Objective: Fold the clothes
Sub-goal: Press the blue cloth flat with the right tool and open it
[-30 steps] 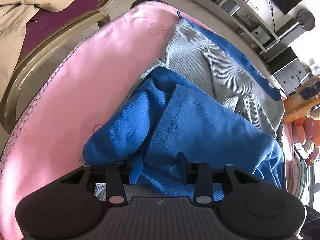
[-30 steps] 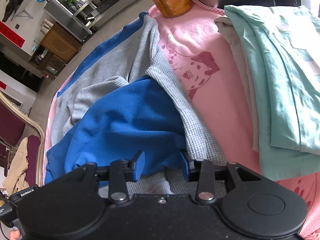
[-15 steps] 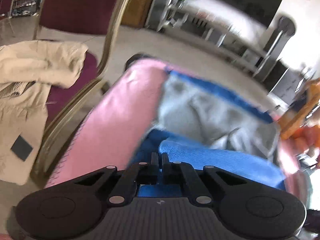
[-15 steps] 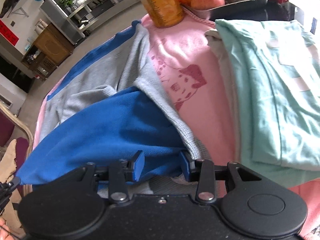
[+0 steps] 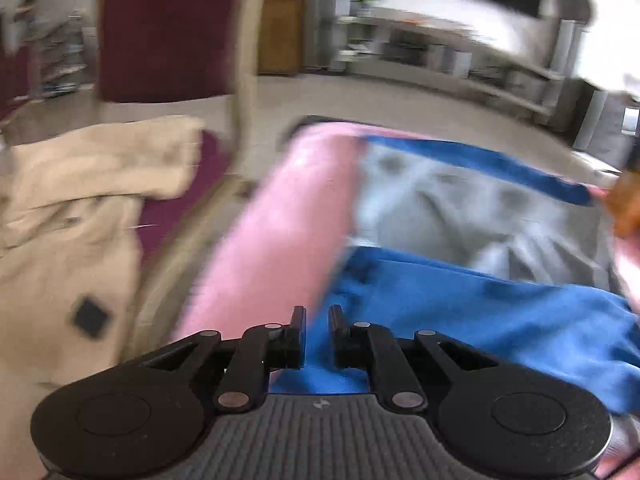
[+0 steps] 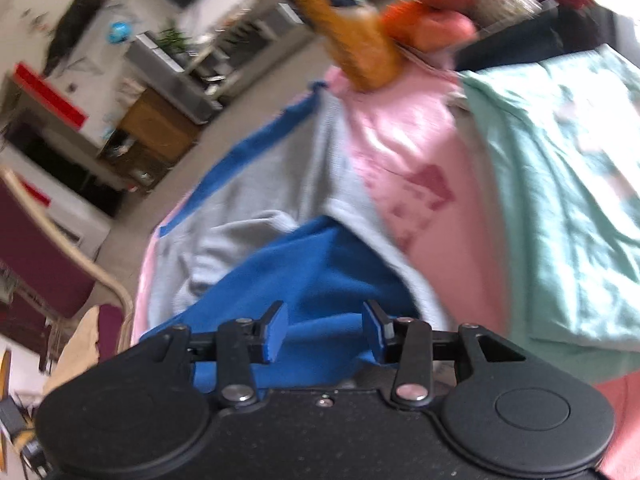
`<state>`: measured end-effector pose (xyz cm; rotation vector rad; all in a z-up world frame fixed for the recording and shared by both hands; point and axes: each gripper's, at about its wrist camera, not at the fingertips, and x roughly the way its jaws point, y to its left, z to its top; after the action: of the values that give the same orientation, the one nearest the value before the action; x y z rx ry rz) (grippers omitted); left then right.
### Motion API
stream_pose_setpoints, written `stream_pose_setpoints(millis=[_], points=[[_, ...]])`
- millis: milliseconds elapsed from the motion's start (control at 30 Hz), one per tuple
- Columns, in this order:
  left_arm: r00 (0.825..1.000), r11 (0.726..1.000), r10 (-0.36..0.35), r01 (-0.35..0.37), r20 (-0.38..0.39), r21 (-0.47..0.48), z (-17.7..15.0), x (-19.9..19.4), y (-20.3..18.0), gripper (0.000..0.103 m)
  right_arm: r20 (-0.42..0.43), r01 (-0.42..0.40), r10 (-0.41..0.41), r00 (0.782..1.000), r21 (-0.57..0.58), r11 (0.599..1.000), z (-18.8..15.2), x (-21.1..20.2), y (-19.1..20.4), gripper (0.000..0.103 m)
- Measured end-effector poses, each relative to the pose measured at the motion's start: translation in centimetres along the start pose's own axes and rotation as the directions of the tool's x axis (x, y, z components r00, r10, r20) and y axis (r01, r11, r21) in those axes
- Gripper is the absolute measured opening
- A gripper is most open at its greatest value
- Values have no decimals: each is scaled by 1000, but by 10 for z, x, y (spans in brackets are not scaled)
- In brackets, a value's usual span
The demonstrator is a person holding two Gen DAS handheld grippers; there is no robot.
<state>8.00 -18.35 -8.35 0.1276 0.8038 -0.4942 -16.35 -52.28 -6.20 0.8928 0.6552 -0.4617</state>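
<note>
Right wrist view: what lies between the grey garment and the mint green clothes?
A bare strip of pink cloth with a red print lies between the grey garment and the mint green clothes, in the right wrist view.

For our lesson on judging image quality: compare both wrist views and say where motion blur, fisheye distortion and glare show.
Left wrist view: heavy motion smear on the chair and the pink cloth, while the left gripper stays sharp. Right wrist view: blurred orange bottle and fruit; the blue garment is clearer. Both views: dark fisheye corners, washed-out bright patches.
</note>
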Motion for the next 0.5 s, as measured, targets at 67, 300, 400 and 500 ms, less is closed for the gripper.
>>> stream_pose_setpoints(millis=[67, 300, 400, 500], points=[[997, 996, -70, 72, -27, 52, -6, 5, -15, 10, -16, 11, -12, 1000, -81, 997, -4, 8, 15, 33], [994, 980, -48, 67, -99, 190, -26, 27, -39, 16, -44, 94, -121, 992, -394, 914, -21, 46, 56, 30], [989, 976, 40, -8, -139, 220, -32, 44, -36, 21, -67, 156, -207, 976, -450, 879, -29, 58, 54, 30], [988, 972, 66, -32, -137, 232, -31, 42, -35, 21, -83, 233, -320, 944, -518, 823, -39, 67, 48, 30]])
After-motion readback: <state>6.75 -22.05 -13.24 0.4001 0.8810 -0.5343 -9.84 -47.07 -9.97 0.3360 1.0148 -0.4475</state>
